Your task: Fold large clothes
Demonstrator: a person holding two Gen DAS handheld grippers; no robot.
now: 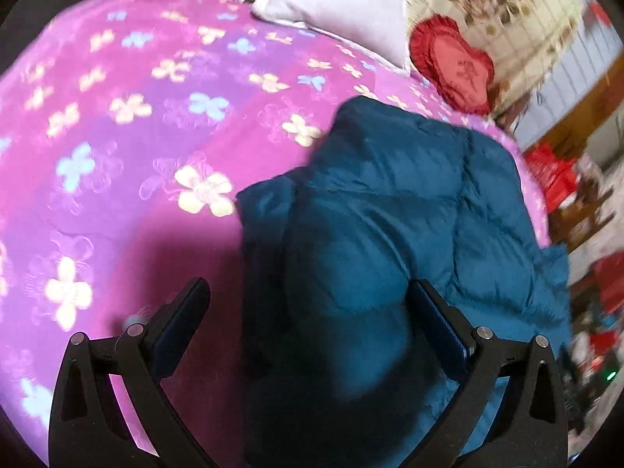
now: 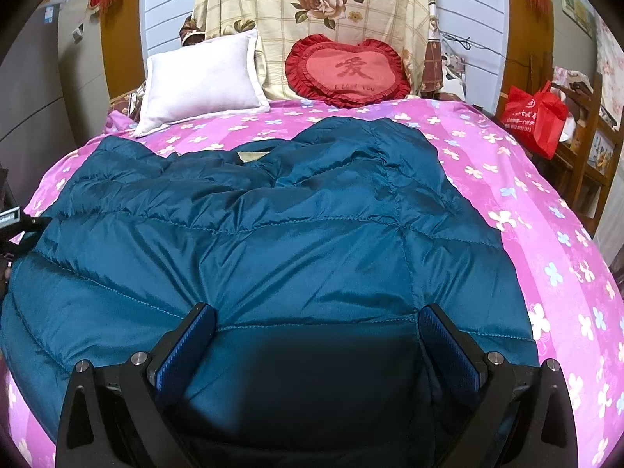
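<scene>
A large teal quilted down jacket [image 2: 273,234] lies spread on a bed with a pink flowered cover [image 2: 526,179]. My right gripper [image 2: 316,314] is open and empty, just above the jacket's near hem. In the left wrist view the jacket [image 1: 409,214] fills the lower right. My left gripper [image 1: 310,286] is open and empty over the jacket's left edge, where it meets the pink cover [image 1: 117,136]. The left gripper's black body [image 2: 15,230] shows at the left edge of the right wrist view.
A white pillow [image 2: 202,78] and a red heart cushion [image 2: 347,72] rest at the head of the bed against a flowered cream cloth [image 2: 319,0]. A red bag [image 2: 536,115] sits on wooden furniture [image 2: 585,148] to the right of the bed.
</scene>
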